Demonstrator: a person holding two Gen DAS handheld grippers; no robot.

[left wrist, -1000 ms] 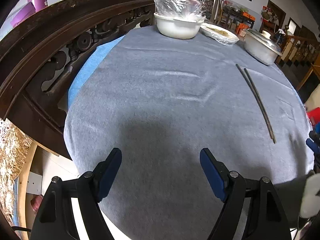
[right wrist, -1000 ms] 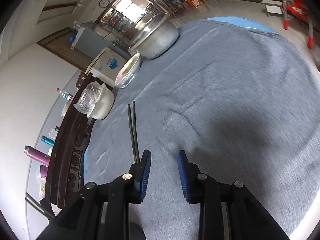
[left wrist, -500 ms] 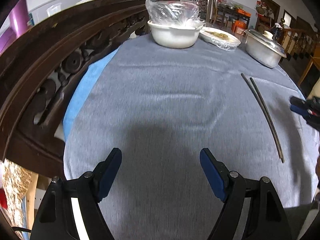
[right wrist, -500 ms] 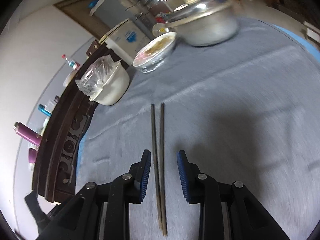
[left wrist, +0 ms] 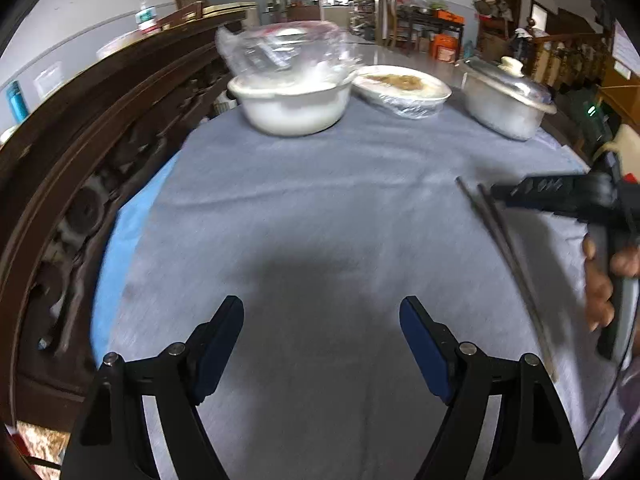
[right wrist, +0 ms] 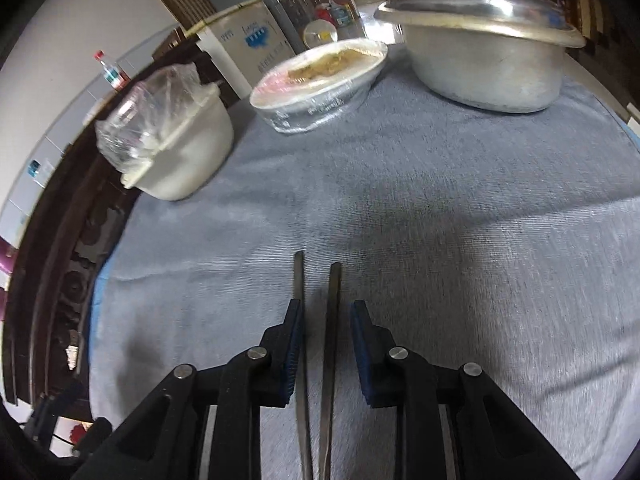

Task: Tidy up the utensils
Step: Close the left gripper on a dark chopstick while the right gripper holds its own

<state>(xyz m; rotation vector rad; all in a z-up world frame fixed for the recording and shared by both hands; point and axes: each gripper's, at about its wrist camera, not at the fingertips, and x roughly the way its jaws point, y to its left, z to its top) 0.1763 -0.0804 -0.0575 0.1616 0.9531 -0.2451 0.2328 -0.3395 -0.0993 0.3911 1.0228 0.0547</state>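
Chopsticks (right wrist: 316, 360) not yet lifted: between closing jaws of right tool (right wrist: 323, 344), untouched. Left tool (left wrist: 322, 344) wide open, empty.

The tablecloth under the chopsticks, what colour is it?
Grey tablecloth, over a blue layer peeking out at its edge; clearest in the left wrist view.

Grey-clothed table (left wrist: 320, 208) with chopsticks (right wrist: 316, 360), dishes (left wrist: 402, 88)

Cloth (left wrist: 320, 208): grey, covered the table.
Bowl (right wrist: 188, 148): white, plastic bag on top, stood near the carved wooden rail (left wrist: 80, 152).
Dish (right wrist: 320, 84): wrapped in film, sat between bowl and pot.
Pot (right wrist: 488, 60): metal, lidded.
Bottle (right wrist: 110, 70): stood behind the rail.
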